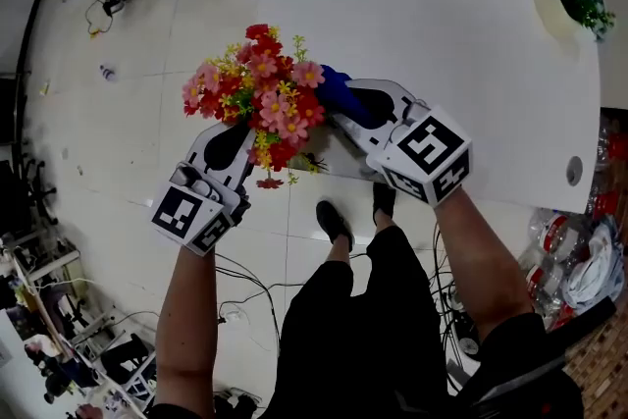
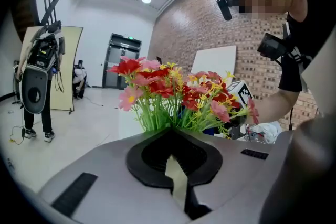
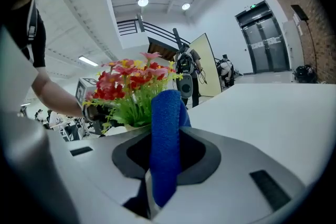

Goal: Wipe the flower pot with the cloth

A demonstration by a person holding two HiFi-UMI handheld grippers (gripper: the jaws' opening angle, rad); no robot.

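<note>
A bunch of red, pink and yellow artificial flowers [image 1: 257,101] hides most of the flower pot from the head view. My left gripper [image 1: 235,148] is shut on a cream sliver of the pot's rim [image 2: 176,176], with the flowers [image 2: 178,94] rising just beyond the jaws. My right gripper [image 1: 345,105] is shut on a folded blue cloth [image 3: 165,144], whose end sticks out against the right side of the flowers [image 3: 131,84]. The blue cloth [image 1: 334,91] also shows in the head view. A bit of the cream pot [image 3: 134,127] peeks out under the leaves.
The white table [image 1: 442,15] stretches ahead and to the right; the pot is held at its near left corner. A second pot with flowers [image 1: 574,0] stands at the far right edge. Cables and clutter lie on the floor. A person [image 2: 37,81] stands far off.
</note>
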